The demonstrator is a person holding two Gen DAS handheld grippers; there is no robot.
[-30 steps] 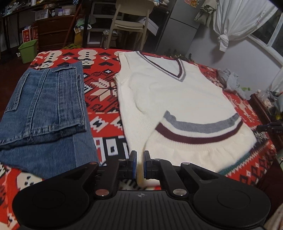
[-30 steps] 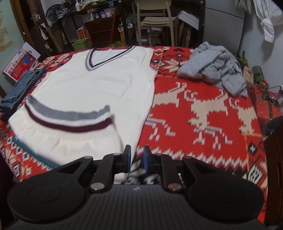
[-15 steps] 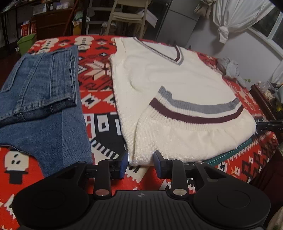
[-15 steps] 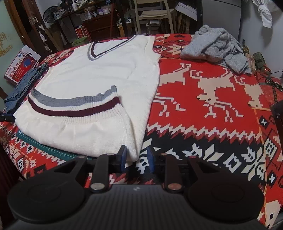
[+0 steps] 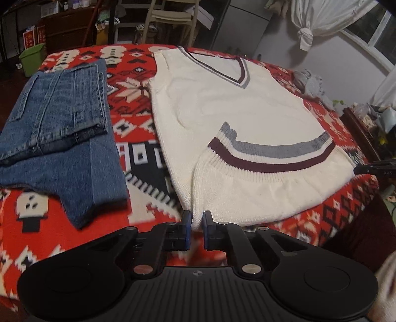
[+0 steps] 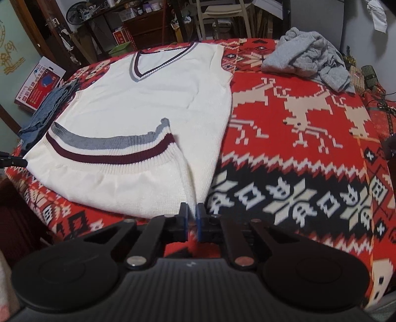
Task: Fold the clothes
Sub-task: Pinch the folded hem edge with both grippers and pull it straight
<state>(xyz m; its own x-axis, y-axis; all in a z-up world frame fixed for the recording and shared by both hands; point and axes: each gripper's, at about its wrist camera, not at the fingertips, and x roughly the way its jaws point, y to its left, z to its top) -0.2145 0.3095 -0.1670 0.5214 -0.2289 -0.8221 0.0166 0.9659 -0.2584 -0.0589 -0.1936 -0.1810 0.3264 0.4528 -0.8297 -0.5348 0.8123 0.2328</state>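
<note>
A cream knit vest point(image 5: 222, 104) with a grey and maroon V-neck lies flat on the red patterned blanket point(image 5: 138, 158). Its striped hem point(image 5: 269, 158) is folded up over the body, leaving a doubled near edge. My left gripper point(image 5: 196, 223) is shut on the near left corner of that fold. In the right wrist view the same vest point(image 6: 153, 99) shows its striped hem point(image 6: 111, 151), and my right gripper point(image 6: 192, 213) is shut on the near right corner of the fold. Both corners rest low on the blanket point(image 6: 297, 153).
Folded blue jeans point(image 5: 59, 128) lie left of the vest. A crumpled grey garment point(image 6: 309, 62) sits at the far right of the blanket. A chair point(image 5: 170, 17), a green bin point(image 5: 32, 57) and cluttered shelves stand behind. The blanket's near edge drops off just below both grippers.
A second ago both grippers carried the hem up. Half a second ago both stood open beside the laid fold. Now both have closed on the fold's near corners.
</note>
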